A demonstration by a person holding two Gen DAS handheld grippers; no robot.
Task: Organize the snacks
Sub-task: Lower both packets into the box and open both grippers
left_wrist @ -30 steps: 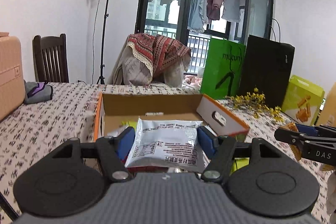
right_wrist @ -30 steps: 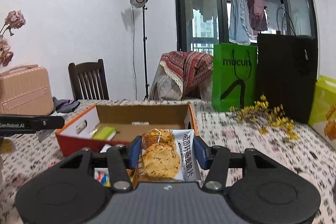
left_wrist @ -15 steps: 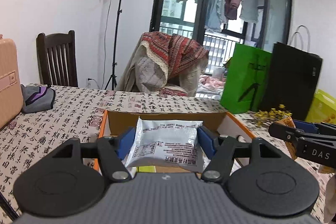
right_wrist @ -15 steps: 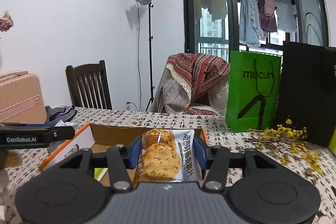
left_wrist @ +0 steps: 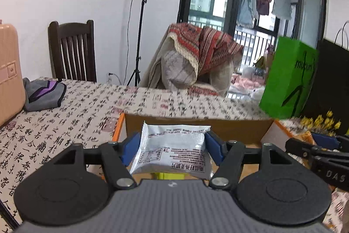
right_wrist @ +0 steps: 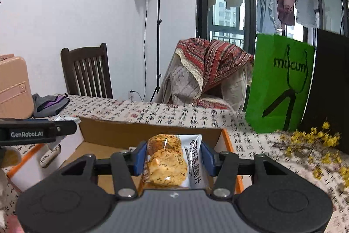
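Left gripper (left_wrist: pixel 172 146): clamped on silver foil snack packet (left_wrist: pixel 172 151), held over open orange-edged cardboard box (left_wrist: pixel 196 126) | Right gripper (right_wrist: pixel 173 156): clamped on white cracker-print snack packet (right_wrist: pixel 172 164), over the same box | Box contents: yellow-green pack (left_wrist: pixel 169 175) below the silver packet; rest hidden | Green paper bag (right_wrist: pixel 281 84): beyond box, right.

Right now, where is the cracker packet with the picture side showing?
In the right wrist view, the cracker packet is clamped in the right claw, held above the open cardboard box, near its right wall.
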